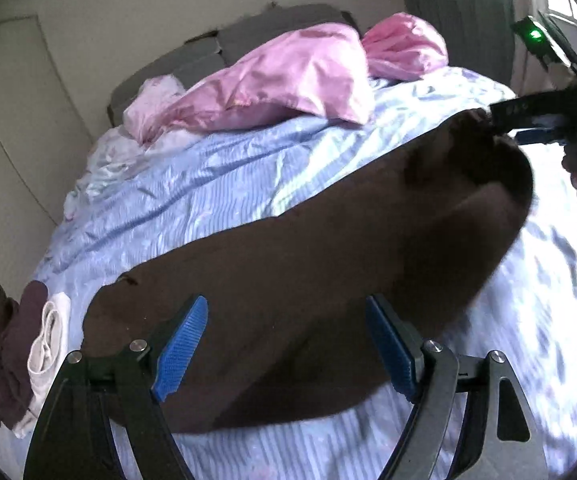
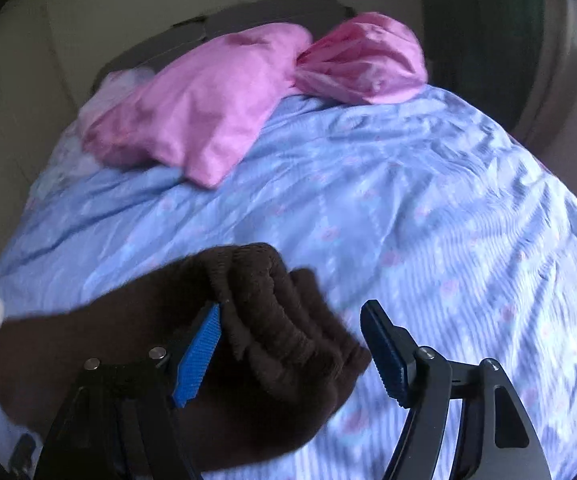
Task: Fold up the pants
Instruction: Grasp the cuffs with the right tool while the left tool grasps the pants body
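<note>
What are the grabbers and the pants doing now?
Left gripper open over pants. Right gripper open, bunched end between jaws. Clothes pile beside.

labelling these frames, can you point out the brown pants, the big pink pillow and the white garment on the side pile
brown pants (image 1: pixel 288 272): left wrist view, middle of the spread fabric.
big pink pillow (image 2: pixel 204 120): right wrist view, centre of its top face.
white garment (image 1: pixel 48 340): left wrist view, its folded band, beside a dark garment (image 1: pixel 0 352).

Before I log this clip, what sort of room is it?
Most likely a bedroom. A bed with a blue patterned cover fills both views, two pink pillows lie by a grey headboard, and a curtain hangs by a window. Brown pants are spread on the bed.
</note>
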`<state>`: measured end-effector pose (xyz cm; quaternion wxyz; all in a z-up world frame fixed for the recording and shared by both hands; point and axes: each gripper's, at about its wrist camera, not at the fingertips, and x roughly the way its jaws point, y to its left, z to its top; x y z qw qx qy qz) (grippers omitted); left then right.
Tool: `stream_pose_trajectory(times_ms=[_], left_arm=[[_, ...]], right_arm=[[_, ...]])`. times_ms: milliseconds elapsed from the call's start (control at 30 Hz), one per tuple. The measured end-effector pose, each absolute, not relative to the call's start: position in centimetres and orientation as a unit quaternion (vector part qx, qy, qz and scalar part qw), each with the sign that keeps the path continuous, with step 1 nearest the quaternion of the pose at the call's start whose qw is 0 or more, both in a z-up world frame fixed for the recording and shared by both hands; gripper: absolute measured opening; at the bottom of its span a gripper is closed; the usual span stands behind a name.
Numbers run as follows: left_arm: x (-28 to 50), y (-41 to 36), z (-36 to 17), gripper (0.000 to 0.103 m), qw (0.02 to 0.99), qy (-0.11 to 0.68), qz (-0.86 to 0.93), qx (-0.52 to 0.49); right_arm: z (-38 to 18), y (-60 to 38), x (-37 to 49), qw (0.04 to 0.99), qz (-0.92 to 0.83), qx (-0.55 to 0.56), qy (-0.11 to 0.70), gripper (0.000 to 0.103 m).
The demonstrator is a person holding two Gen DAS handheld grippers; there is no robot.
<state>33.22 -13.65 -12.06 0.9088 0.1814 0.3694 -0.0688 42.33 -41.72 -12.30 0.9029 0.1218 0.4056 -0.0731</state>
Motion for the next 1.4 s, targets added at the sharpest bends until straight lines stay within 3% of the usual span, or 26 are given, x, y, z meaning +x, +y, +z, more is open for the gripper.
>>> stream_pose_trajectory(times_ms=[100,233,400,467,500,533,567,767,1067,1167,1200,1233,1267,1333,1400], left_arm=[[34.4,-13.6,-13.4,0.081,0.902,0.393,-0.058,0.17],[34.2,-14.1,-14.5,0.081,0.895,0.404,-0.067,0.177],[32.8,-14.2,-12.9,0.081,0.91,0.365,-0.079,0.177],[32.2,-14.0,-11.3,0.081,0.926,0.33,-0.075,0.17],[32.1,-14.0,-10.7,0.081,0.932,0.315,-0.07,0.166],[32.1,-13.9,-10.3,0.081,0.936,0.306,-0.068,0.162],[32.1,-13.8,-10.0,0.081,0.939,0.3,-0.067,0.156],[32.9,-14.1,-10.8,0.079,0.934,0.319,-0.074,0.144],[33.7,-14.3,-12.0,0.077,0.931,0.326,-0.067,0.15],[34.5,-13.7,-11.9,0.067,0.93,0.338,-0.07,0.126],[34.9,-13.5,-11.9,0.065,0.929,0.345,-0.074,0.116],[35.4,-13.4,-11.8,0.054,0.927,0.352,-0.081,0.102],[35.7,-13.5,-11.9,0.04,0.924,0.359,-0.091,0.093],[36.5,-13.9,-12.1,0.024,0.915,0.378,-0.12,0.074],[37.0,-14.4,-12.5,0.015,0.906,0.394,-0.146,0.056]], right_arm=[[-14.0,-43.7,43.8,0.884,-0.078,0.18,0.425,0.071],[-15.7,-43.4,44.6,0.875,-0.095,0.152,0.45,0.071],[-13.5,-43.8,41.8,0.898,-0.08,0.188,0.389,0.072],[-11.3,-43.4,38.0,0.931,-0.084,0.206,0.291,0.079],[-10.6,-43.2,36.0,0.938,-0.09,0.218,0.254,0.095],[-10.6,-43.3,34.8,0.939,-0.092,0.232,0.235,0.101],[-10.8,-43.4,33.9,0.937,-0.088,0.248,0.23,0.101],[-16.4,-45.4,34.3,0.882,-0.031,0.356,0.306,0.1],[-18.7,-45.5,37.7,0.854,0.02,0.4,0.332,0.096],[-20.0,-45.5,38.6,0.842,0.0,0.403,0.358,0.082],[-20.2,-45.4,38.6,0.841,-0.01,0.399,0.365,0.068],[-20.4,-45.2,38.5,0.843,-0.02,0.391,0.369,0.057],[-20.6,-45.2,38.2,0.845,-0.023,0.388,0.367,0.053],[-20.8,-45.4,37.5,0.843,-0.01,0.405,0.353,0.038],[-20.4,-45.7,36.8,0.846,-0.001,0.409,0.342,0.033]])
